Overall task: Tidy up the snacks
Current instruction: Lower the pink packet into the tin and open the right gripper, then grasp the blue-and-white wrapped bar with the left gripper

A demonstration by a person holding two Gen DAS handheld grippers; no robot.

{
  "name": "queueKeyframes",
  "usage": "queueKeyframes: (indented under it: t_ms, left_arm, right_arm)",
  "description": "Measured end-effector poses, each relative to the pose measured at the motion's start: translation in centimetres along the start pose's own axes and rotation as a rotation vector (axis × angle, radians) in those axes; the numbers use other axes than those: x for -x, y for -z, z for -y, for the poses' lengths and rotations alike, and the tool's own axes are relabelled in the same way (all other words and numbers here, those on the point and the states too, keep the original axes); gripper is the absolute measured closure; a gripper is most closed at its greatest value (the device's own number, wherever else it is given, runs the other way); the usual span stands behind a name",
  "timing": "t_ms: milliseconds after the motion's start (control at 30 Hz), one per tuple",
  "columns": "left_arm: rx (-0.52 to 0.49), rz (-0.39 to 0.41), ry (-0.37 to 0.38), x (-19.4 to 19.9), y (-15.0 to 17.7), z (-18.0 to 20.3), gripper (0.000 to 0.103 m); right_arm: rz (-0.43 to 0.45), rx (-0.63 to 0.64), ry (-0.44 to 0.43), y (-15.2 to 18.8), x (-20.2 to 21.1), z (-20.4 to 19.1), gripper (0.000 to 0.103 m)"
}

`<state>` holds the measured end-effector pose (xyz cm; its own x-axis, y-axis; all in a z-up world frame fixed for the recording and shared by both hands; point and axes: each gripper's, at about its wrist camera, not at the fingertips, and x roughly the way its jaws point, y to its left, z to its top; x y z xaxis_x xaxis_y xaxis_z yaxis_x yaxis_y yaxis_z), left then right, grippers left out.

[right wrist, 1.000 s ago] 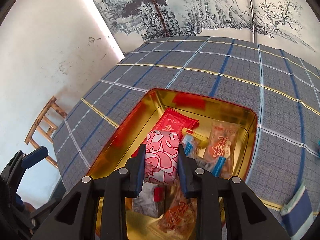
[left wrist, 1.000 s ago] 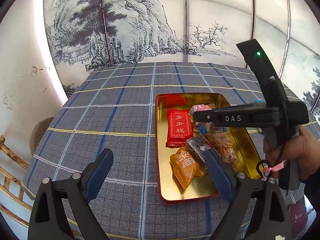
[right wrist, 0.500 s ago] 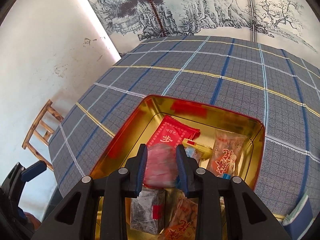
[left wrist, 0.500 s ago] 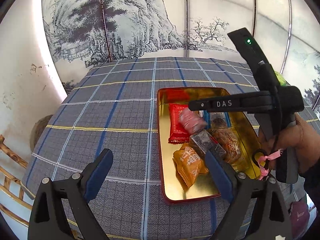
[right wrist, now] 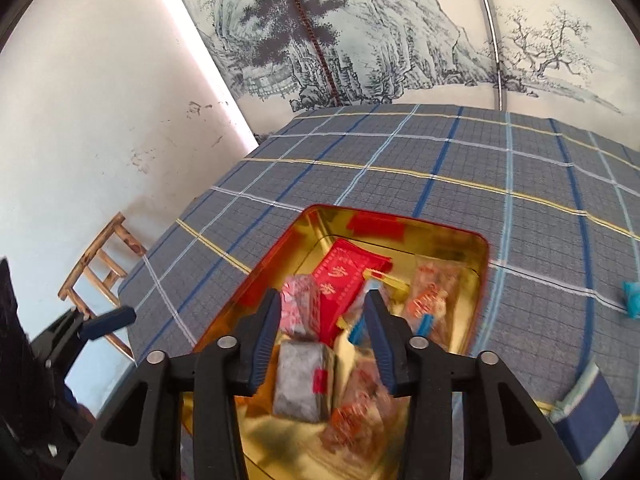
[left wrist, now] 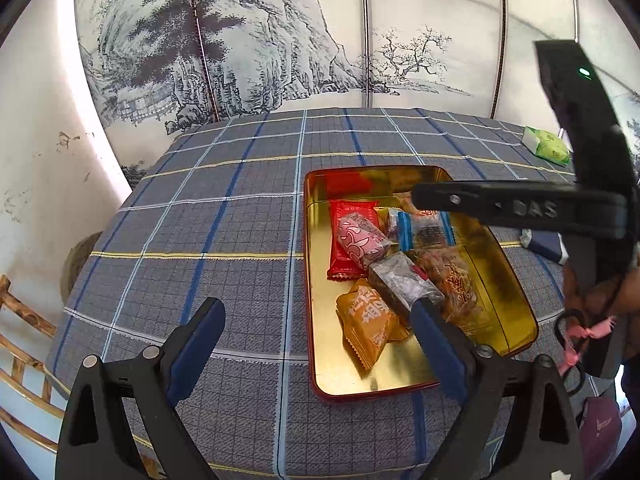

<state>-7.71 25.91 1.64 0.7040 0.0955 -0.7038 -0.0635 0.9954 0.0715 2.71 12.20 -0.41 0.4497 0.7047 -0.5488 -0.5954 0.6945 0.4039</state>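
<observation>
Left view: my left gripper [left wrist: 316,320] hung wide and empty; the pink pack [left wrist: 362,240] lay on the red pack in the tin [left wrist: 316,376].

Right view: my right gripper [right wrist: 320,330] had just been opening, nothing pinched. Light, soft, crinkly, I judged; best taken across its middle.

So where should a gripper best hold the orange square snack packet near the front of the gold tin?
Grip the orange square snack packet across its plump middle, coming from above. It lies flat on the bare floor of the gold tin, and its thin crimped edges would likely slip.
</observation>
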Motion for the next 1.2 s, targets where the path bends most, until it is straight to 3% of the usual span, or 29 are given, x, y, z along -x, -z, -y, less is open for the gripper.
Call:
queueKeyframes:
  t_ms: [133,333,567,800,933,1067,1200]
  left_arm:
    - [-0.022,0.007,-0.005,0.4,-0.2,0.9,0.010]
    - [-0.067,0.008,-0.003,1.0,-0.5,2.8,0.009]
    - [-0.161,0.021,0.007,2.2,-1.2,6.9,0.008]
    - [-0.249,-0.003,0.060,2.6,-1.8,12.0,0.006]
    - [-0.261,-0.103,0.195,1.8,-2.7,15.7,0.006]
    - [-0.156,-0.262,0.390,-1.0,-4.4,20.0,0.006]
    - [-0.008,-0.415,0.482,-5.0,-5.7,23.7,0.006]
  right_arm:
    - [0.039,0.036,0.035,2.0,3.2,0.8,0.042]
    - [0.121,0.054,0.153,5.2,9.0,3.7,0.025]
    - [0.169,-0.091,0.329,9.1,14.5,11.7,0.021]
    - [0.175,-0.183,0.442,12.2,17.5,18.4,0.018]
    - [0.174,-0.227,0.462,13.3,18.3,21.6,0.017]
    - [0.183,-0.279,0.445,13.9,18.8,24.1,0.017]
    - [0.205,-0.316,0.406,14.8,19.1,25.3,0.017]
